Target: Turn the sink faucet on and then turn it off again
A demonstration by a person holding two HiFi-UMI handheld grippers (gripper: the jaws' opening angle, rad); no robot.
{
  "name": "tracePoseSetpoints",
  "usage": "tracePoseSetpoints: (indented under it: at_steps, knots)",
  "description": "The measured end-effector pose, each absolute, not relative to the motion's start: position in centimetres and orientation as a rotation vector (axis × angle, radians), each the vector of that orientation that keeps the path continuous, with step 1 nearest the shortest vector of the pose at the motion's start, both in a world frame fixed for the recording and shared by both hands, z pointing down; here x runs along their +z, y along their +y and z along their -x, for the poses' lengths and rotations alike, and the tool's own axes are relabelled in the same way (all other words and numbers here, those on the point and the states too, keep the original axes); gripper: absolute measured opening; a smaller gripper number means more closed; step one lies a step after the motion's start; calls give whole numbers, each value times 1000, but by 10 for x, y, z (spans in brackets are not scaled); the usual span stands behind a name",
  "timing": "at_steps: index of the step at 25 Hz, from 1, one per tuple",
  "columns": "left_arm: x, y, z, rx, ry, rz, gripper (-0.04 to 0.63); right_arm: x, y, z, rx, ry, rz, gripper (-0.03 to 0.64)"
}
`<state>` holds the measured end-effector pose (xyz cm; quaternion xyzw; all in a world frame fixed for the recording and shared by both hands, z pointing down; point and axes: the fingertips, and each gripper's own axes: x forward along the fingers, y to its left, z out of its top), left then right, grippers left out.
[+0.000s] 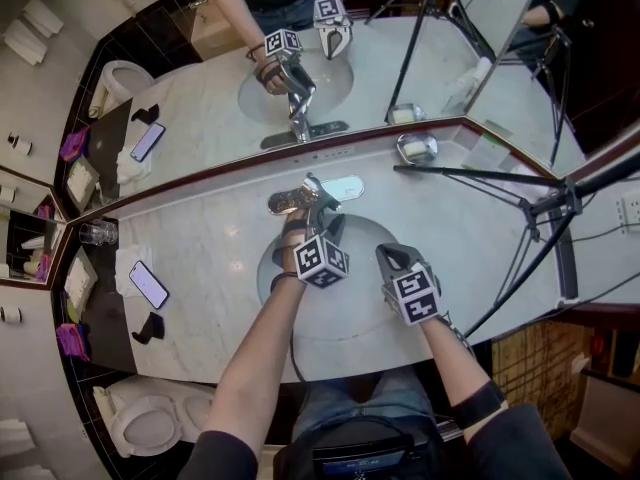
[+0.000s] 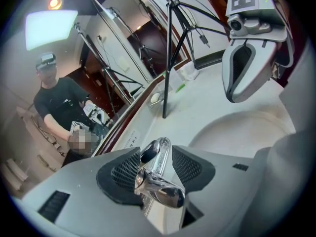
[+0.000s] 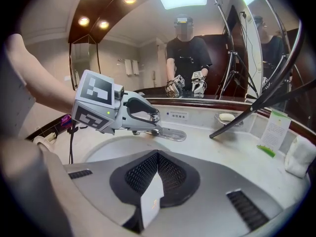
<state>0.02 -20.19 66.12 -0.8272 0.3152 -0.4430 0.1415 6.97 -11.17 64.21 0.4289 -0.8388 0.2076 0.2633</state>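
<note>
Polished chrome faucet lever (image 2: 162, 192), clamped between left gripper (image 2: 153, 156) fingers, spout outlet hidden beneath, right gripper (image 3: 157, 156) fingers closed, empty

There was one faucet (image 1: 288, 203) at the far rim of one sink (image 1: 350, 336). There were two grippers: a left gripper (image 2: 154, 168) and a right gripper (image 3: 157, 174). One phone (image 1: 148, 284) lay on the left, and one toilet (image 1: 150, 423) stood near left. Far right were one soap dish (image 1: 416, 149) and one tripod (image 1: 530, 208) (mirror copies not counted).
</note>
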Motion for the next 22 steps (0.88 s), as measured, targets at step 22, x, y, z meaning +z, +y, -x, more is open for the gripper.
tracePoseSetpoints:
  at_steps: [22]
  knots:
    - [517,-94,89,-940,1425,2564,2,553,-78,-62,393,-2319,-1207,22]
